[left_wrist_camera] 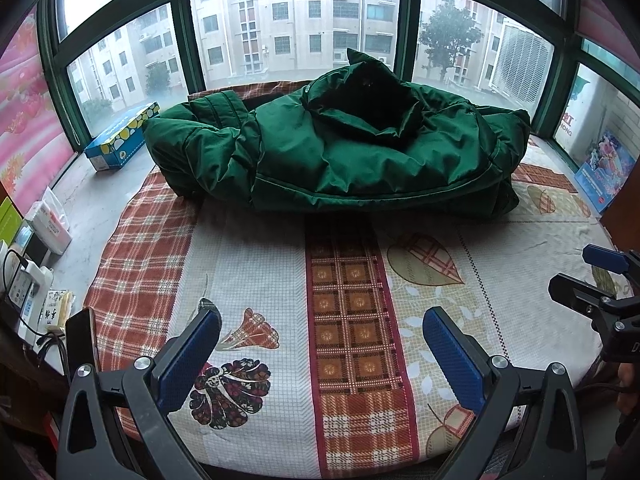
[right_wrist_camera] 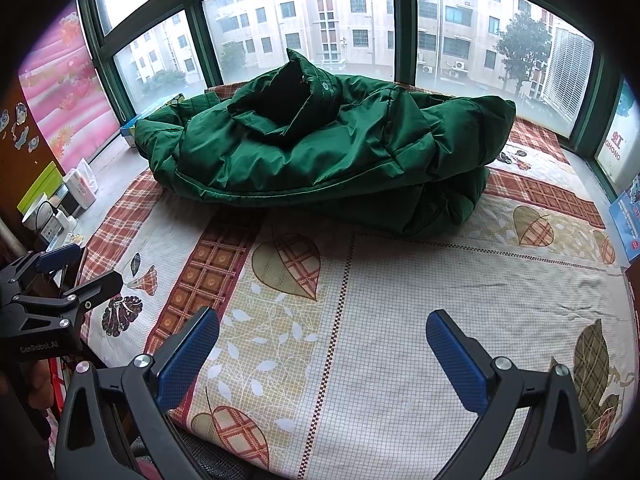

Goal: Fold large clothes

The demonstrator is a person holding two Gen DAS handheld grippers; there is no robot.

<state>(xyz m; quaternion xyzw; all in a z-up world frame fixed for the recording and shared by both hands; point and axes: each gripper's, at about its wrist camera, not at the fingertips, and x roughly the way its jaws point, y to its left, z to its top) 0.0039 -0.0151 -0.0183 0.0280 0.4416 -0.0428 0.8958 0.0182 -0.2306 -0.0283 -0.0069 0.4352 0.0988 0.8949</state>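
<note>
A dark green puffer jacket (left_wrist_camera: 340, 148) lies in a bulky, rumpled heap across the upper middle of both views, on the far part of a patterned bedsheet (left_wrist_camera: 260, 272) by the window (left_wrist_camera: 296, 24) — glossy, quilted, its dark collar propped open on top, one sleeve bunched at the left. The left gripper (left_wrist_camera: 320, 332) hangs at the bottom of its frame, blue pads wide apart, holding nothing. The right gripper (right_wrist_camera: 322, 334) is likewise spread and empty — both well short of the jacket. A blue tissue box (left_wrist_camera: 120, 140) sits at the left.
</note>
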